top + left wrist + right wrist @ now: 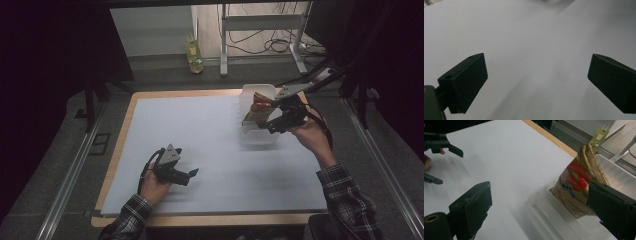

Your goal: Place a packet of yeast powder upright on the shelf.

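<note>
At the left of the high view we see the left gripper (192,173) resting low over the white sheet (200,145) near the table's front edge, its tips aimed toward the right side of the table. In the left gripper view its jaws stand wide apart with nothing but bare white sheet between them.

Moving right, we come to the clear plastic bin (252,137) at the right far part of the sheet. A gold snack bag (256,111) with a red and blue print stands in it, leaning against the bin's wall. Its long axis runs roughly up and down, tilted; its crimped top edge points up and away from the person, and its lower end sits down inside the bin (544,207).

Farthest right, we see the right gripper (274,120) held just over the bin. In the right gripper view its jaws are spread wide; one jaw is just in front of the bag (576,187), and we cannot tell whether it touches. Nothing is gripped between them.
</note>
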Demonstrator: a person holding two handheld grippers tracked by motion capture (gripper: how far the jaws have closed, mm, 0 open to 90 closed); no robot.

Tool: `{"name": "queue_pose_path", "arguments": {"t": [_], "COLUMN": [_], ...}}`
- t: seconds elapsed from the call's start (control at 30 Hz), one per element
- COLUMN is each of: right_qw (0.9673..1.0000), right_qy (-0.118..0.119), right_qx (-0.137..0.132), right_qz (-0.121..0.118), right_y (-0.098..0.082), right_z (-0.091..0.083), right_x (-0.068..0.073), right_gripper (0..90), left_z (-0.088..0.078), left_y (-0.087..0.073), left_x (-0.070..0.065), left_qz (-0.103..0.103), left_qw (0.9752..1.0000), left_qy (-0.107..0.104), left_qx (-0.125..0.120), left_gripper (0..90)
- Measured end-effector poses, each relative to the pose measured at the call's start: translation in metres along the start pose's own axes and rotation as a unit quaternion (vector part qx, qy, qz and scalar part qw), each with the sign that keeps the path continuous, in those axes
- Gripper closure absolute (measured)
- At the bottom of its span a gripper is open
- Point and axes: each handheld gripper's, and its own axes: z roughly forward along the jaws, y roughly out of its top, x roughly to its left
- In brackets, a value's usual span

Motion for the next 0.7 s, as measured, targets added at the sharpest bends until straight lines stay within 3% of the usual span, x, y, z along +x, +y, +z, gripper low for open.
{"name": "queue_pose_path", "arguments": {"t": [0.43,0.7], "right_qw": [0.9998,0.9999], "right_qy": [0.005,0.005], "right_qx": [-0.02,-0.009], "right_qz": [0.003,-0.004], "right_y": [-0.019,-0.03], "right_z": [-0.005,-0.002], "right_x": [0.01,0.017], "right_gripper": [4.6,0.8], "left_z": [-0.002,-0.001], "left_y": [0.001,0.0], "left_x": [-0.002,-0.002], "left_qz": [0.003,0.006], "left_qw": [1.0,0.9999], "left_qy": [0.007,0.009], "left_qx": [0.0,0.003], "left_gripper": [1.5,1.5]}}
